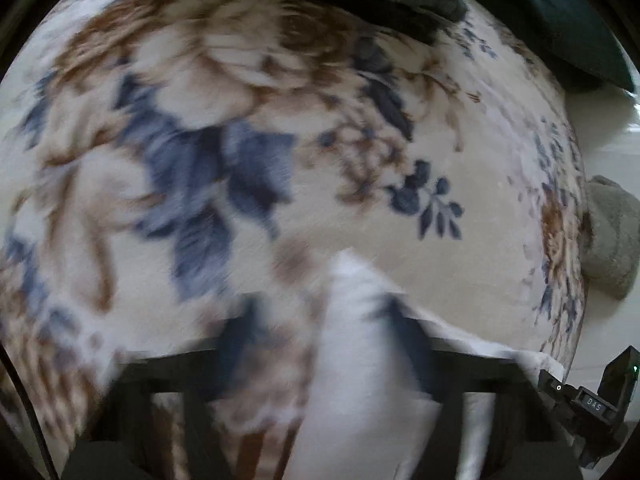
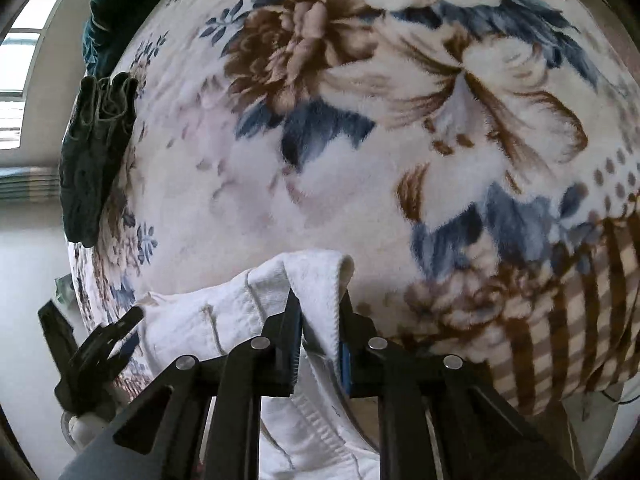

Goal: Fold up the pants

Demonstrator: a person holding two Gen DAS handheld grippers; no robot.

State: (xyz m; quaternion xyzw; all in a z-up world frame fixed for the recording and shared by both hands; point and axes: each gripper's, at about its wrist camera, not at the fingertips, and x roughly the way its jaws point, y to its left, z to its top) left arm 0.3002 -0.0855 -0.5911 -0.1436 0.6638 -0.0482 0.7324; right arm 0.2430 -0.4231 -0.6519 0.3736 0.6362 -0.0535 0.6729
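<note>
The right gripper (image 2: 320,332) is clamped on a fold of the white pants (image 2: 224,320), its blue-lined pads pressing the cloth from both sides. The left gripper (image 1: 320,344), blurred in its own view, also has white pants cloth (image 1: 360,360) pinched between its fingers. The pants hang from both grippers just above the flowered blanket (image 2: 400,120) that covers the bed, at its near edge. At the far edge of the bed lie dark green folded clothes (image 2: 96,152). A grey cushion (image 1: 612,236) sits just beyond the blanket's side edge.
</note>
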